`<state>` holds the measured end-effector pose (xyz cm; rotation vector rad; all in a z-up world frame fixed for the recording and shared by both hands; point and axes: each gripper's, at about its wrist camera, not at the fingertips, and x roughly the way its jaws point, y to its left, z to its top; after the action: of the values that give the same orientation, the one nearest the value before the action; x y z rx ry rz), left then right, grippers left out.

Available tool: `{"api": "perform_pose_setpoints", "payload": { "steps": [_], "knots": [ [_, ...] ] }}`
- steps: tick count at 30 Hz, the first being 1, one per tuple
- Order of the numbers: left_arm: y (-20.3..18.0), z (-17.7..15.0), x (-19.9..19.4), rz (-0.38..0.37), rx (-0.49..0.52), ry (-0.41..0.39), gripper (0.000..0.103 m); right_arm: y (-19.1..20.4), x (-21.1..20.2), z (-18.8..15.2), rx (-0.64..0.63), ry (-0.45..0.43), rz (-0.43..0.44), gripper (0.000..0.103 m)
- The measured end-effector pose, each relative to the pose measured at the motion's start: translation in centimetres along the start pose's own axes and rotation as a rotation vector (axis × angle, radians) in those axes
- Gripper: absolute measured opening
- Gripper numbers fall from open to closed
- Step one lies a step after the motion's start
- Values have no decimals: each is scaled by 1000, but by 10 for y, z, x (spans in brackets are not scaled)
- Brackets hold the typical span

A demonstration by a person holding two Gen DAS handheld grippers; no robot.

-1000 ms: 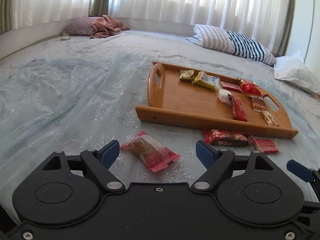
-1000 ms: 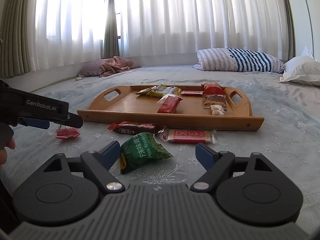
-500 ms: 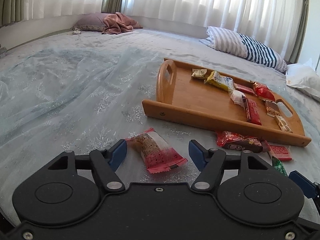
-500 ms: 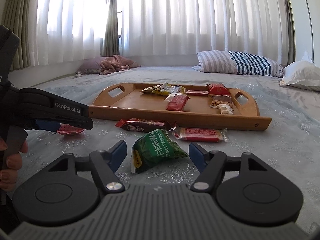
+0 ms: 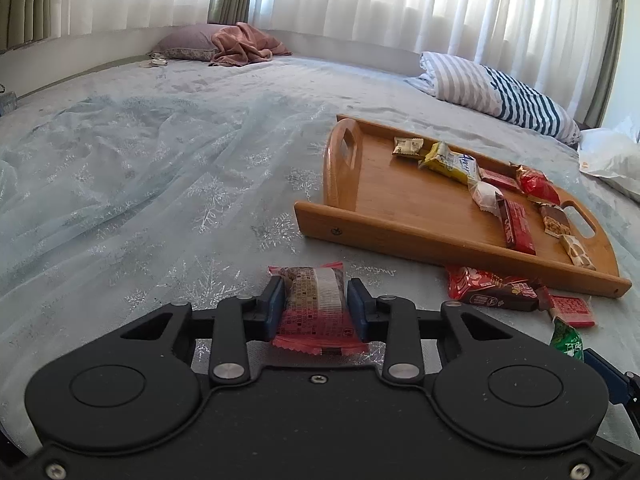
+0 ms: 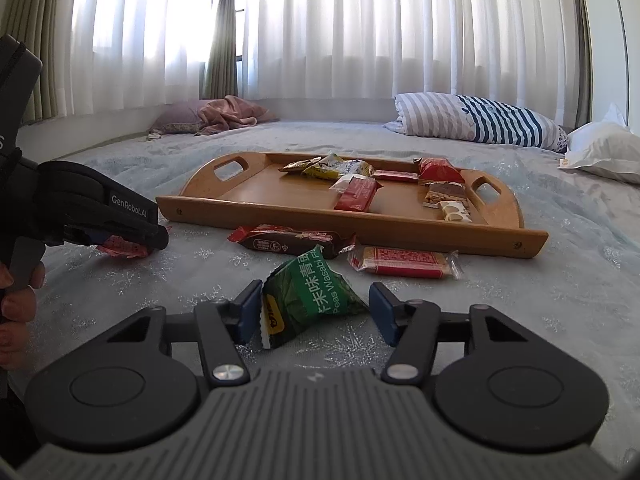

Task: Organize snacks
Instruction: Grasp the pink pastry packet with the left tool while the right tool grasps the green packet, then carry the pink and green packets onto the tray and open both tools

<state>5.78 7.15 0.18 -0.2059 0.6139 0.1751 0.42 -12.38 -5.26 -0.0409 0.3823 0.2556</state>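
My left gripper [image 5: 315, 292] lies low on the bedspread, jaws closing, both blue pads pressed on the sides of a pink snack packet [image 5: 314, 312]. The right wrist view shows that left gripper [image 6: 156, 236] from the side, with the pink packet [image 6: 120, 248] at its tip. A green wasabi-pea packet [image 6: 308, 296] sits between the fingers of my right gripper [image 6: 316, 300]. Those jaws are closing; the left pad touches the packet's edge, the right pad stands just off it. The wooden tray [image 6: 320, 216] beyond holds several snacks.
A dark red bar [image 6: 292, 240] and a red-and-white cracker packet [image 6: 404, 262] lie on the bedspread before the tray's front wall. A striped pillow [image 6: 480, 120] and a white pillow [image 6: 600, 152] lie at the back right, a pink blanket [image 6: 228, 114] back left. A hand [image 6: 16, 300] holds the left gripper.
The left jaws have come together onto the pink packet, which now lies lengthwise between them. The right jaws have narrowed around the green packet. Both grippers have stayed in place.
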Motion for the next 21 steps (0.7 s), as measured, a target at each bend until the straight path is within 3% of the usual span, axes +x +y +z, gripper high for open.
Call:
{"api": "perform_pose_setpoints", "payload": {
  "steps": [11,21],
  "knots": [
    [3,1,-9,-37,-20,12,30,1,1,0,-5,3,6,58],
    [-3,9,-28,-68,18,-25,30,3,-6,8,-20,-29,6,42]
  ]
}}
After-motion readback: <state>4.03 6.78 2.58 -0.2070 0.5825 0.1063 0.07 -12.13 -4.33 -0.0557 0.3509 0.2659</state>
